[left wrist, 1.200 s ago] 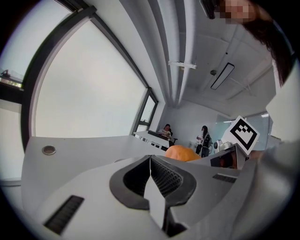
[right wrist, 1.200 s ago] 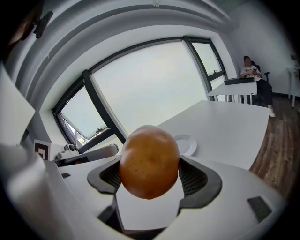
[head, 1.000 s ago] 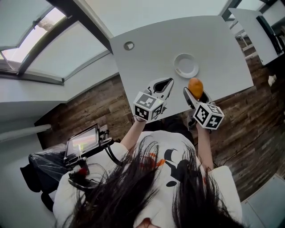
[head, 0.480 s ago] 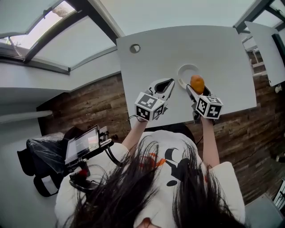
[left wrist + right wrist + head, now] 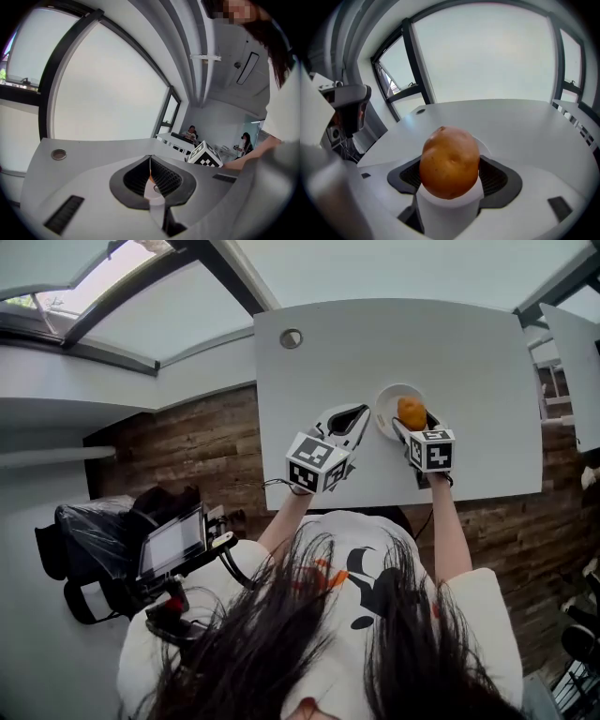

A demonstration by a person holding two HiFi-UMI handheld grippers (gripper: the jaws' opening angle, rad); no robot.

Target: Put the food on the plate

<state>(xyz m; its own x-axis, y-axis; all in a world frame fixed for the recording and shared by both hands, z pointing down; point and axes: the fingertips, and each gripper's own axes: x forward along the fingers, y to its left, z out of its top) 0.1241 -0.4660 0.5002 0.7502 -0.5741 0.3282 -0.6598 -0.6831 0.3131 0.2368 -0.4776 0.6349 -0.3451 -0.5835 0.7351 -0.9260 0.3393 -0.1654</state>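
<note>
Right hand-held gripper (image 5: 410, 422) squeezes the round orange-brown food (image 5: 450, 161) over the small white plate (image 5: 383, 400); only letting go looks left. Left hand-held gripper (image 5: 150, 164) is closed, empty.

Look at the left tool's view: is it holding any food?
No, the left tool has its jaws closed together, with nothing between them.

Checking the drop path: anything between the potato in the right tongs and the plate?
Nothing visible. The right tongs hold the potato over the plate; the left tongs are shut, off to its left.
</note>
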